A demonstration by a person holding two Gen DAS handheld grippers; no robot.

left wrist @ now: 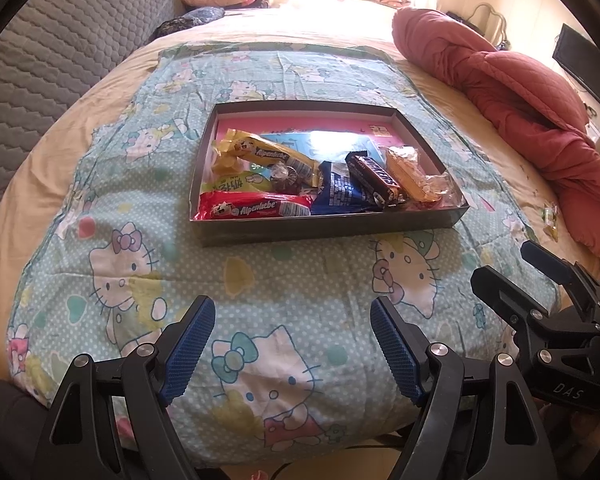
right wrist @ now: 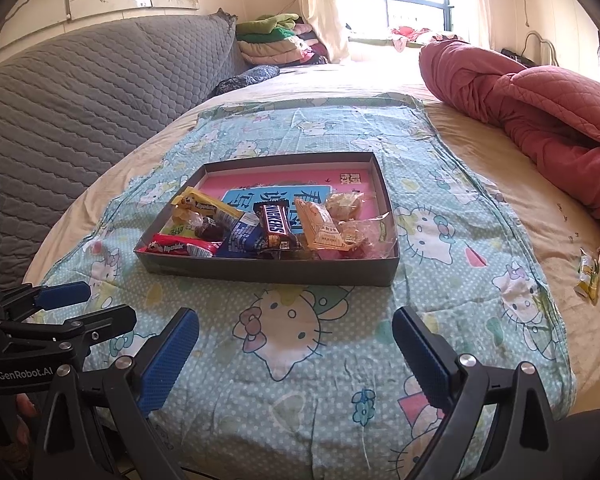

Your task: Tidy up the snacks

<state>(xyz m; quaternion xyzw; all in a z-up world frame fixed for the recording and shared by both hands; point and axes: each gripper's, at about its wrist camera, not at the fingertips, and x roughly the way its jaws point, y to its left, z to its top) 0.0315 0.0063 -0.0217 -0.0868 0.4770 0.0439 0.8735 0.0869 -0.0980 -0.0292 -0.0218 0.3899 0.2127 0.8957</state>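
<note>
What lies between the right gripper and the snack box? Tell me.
Only bare Hello Kitty sheet between the open right gripper and the snack box, seen in the right wrist view.

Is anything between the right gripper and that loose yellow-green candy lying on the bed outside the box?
Nothing visible. The right gripper is open over the cartoon sheet, and only bare bedding lies between it and the loose candy. The box sits well left of that path.

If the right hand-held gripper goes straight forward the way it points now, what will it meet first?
The right hand-held gripper, open and empty, would likely first meet the near wall of the grey snack tray. Only the Hello Kitty cloth lies before it. Height above the cloth is unclear.
</note>
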